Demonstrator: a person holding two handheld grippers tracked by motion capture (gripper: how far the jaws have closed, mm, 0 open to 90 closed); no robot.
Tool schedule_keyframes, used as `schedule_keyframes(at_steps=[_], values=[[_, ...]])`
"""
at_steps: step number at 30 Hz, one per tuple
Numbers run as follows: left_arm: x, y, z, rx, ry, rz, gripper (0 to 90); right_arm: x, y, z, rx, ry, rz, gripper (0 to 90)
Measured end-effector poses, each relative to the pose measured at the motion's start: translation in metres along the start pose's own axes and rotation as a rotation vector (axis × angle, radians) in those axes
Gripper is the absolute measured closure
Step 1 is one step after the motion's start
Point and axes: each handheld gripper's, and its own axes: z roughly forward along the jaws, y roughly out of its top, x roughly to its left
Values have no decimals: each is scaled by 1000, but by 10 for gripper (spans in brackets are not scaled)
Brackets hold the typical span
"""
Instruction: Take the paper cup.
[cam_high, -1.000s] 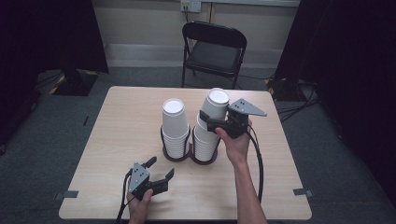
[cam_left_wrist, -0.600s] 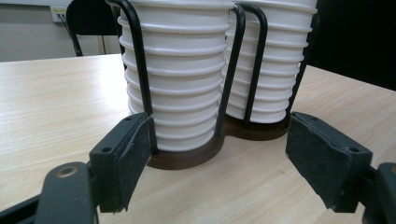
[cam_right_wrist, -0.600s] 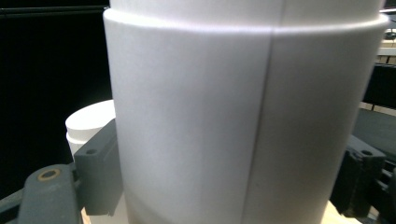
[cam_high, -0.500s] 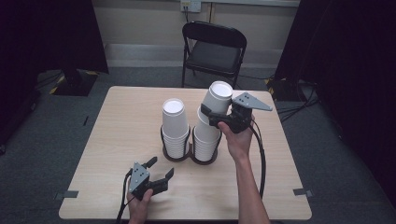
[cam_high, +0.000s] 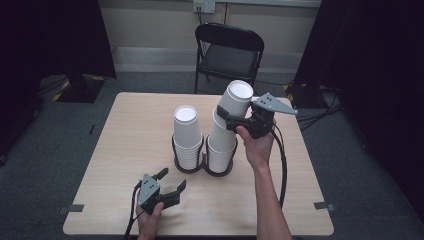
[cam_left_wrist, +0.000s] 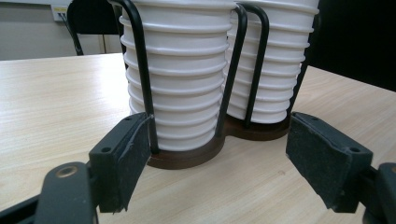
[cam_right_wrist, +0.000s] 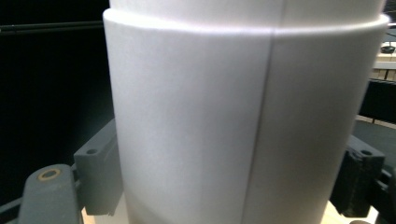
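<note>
Top cup (cam_high: 236, 102) sits just right of frame centre in the high view, mouth up, its long axis tipped so the rim leans toward the upper right. Its base is still nested in the right-hand stack (cam_high: 221, 147). The right claw (cam_high: 226, 117) is clamped on the cup's side, coming in level from the right, jaws either side of the wall. In the right gripper view the white wall (cam_right_wrist: 243, 121) runs between both pads, its seam close to vertical. The right forearm rises from the bottom edge, wrist bent, hand wrapped under the tool, grey plate on top pointing right. The left stack (cam_high: 187, 135) stands straight beside it, both in the dark wire holder (cam_high: 176, 150) mid-counter (cam_high: 125, 130). The left claw (cam_high: 170, 181) rests low, lower left of centre, jaws wide apart on nothing, aimed up-right at the holder. In the left gripper view the cup tops are cut off by the frame, and the holder's brown base (cam_left_wrist: 187, 156) lies just ahead of the pads. The lifted cup's foot is hidden inside the stack.
</note>
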Motion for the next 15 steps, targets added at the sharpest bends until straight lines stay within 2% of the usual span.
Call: schedule_keyframes(at_steps=[1, 2, 6, 9, 15], values=[[0, 0, 0, -6, 2, -9, 215, 0, 2, -1, 6, -30, 4, 158], [1, 0, -1, -9, 0, -11, 211, -2, 3, -2, 6, -37, 7, 158], [1, 0, 0, -7, -1, -10, 209, -4, 4, -5, -15, -31, 24, 158], [-1, 0, 0, -1, -3, 5, 195, -7, 6, -9, -21, -39, 30, 159], [2, 1, 2, 13, 15, -31, 180, -10, 8, -16, -33, -53, 40, 159]])
